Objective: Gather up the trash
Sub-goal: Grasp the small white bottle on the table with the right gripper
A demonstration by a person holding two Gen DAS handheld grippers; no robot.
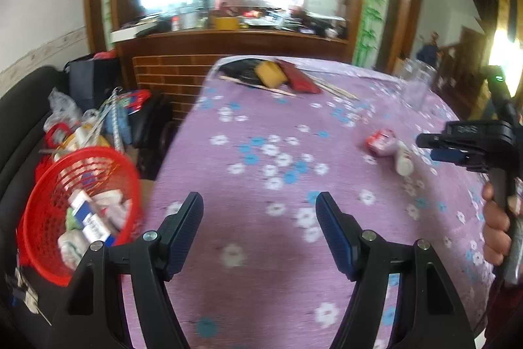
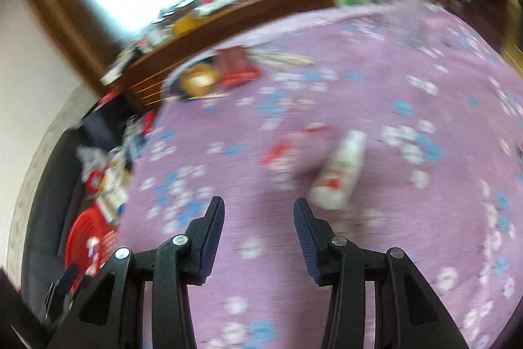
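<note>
A small white bottle (image 2: pixel 340 172) with a red label lies on the purple flowered tablecloth (image 2: pixel 376 80), next to a crumpled red and white wrapper (image 2: pixel 294 149). Both also show in the left wrist view, the bottle (image 1: pixel 403 161) and the wrapper (image 1: pixel 380 141). My right gripper (image 2: pixel 259 219) is open and empty, just short and left of the bottle; it also shows in the left wrist view (image 1: pixel 425 146). My left gripper (image 1: pixel 260 211) is open and empty over the cloth (image 1: pixel 261 251). A red basket (image 1: pixel 42 215) holding trash sits left of the table; it also shows in the right wrist view (image 2: pixel 76 237).
At the table's far end lie a black bag (image 1: pixel 238 69), a yellow pack (image 1: pixel 269 74), a red pack (image 1: pixel 300 79) and chopsticks (image 1: pixel 333 90). A clear glass jar (image 1: pixel 416 84) stands far right. A dark sofa (image 1: pixel 19 120) with clutter lies left. A wooden counter (image 1: pixel 228 41) is behind.
</note>
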